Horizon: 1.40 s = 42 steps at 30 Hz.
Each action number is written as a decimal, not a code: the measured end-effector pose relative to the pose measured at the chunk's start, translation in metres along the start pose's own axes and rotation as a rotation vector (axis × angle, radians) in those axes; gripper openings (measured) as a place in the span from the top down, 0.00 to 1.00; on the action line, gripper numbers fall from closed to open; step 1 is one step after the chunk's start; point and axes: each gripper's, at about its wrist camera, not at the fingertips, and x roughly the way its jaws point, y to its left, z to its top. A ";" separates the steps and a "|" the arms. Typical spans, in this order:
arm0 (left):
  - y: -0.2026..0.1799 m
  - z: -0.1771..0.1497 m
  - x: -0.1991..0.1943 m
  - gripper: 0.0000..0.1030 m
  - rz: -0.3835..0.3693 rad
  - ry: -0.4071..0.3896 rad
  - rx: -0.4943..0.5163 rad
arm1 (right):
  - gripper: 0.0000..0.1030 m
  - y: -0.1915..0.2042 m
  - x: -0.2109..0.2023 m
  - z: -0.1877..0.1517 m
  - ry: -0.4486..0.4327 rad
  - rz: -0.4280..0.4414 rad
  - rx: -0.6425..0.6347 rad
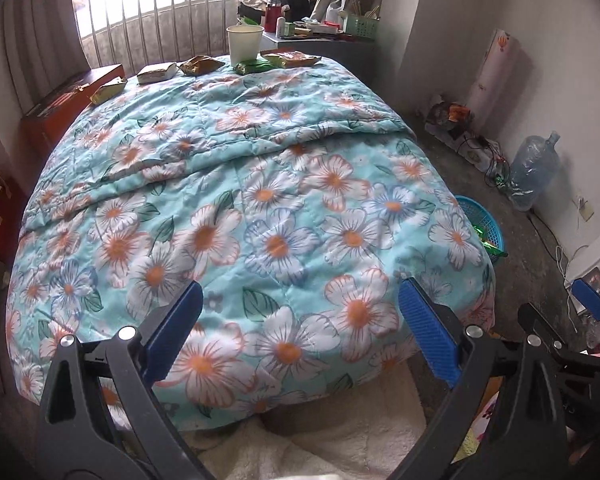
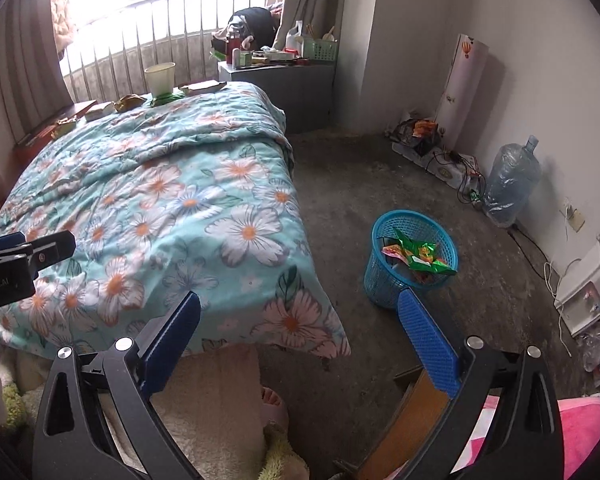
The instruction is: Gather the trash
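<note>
Several snack wrappers lie at the far end of the floral bed: a yellow one [image 1: 109, 90], a tan one [image 1: 157, 72], a brown one [image 1: 201, 65], a green one [image 1: 256, 66] and an orange one [image 1: 291, 58]. A white paper cup [image 1: 243, 44] stands among them. A blue mesh trash basket [image 2: 414, 259] with wrappers inside stands on the floor right of the bed. My left gripper [image 1: 300, 328] is open and empty over the bed's near end. My right gripper [image 2: 300, 328] is open and empty above the floor by the bed's corner.
The floral quilt [image 1: 260, 208] covers the bed. A cluttered grey nightstand [image 2: 276, 72] stands past the bed. A water jug [image 2: 510, 180], cables and boxes line the right wall. A red box [image 1: 64, 100] sits left of the bed.
</note>
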 end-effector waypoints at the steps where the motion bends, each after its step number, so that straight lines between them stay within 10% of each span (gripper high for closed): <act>1: -0.001 0.000 0.000 0.08 0.003 -0.001 0.005 | 0.06 -0.002 -0.001 -0.001 0.000 -0.011 0.002; 42: -0.013 0.005 -0.009 0.08 0.004 -0.006 0.050 | 0.06 -0.010 -0.008 -0.010 0.020 -0.030 0.013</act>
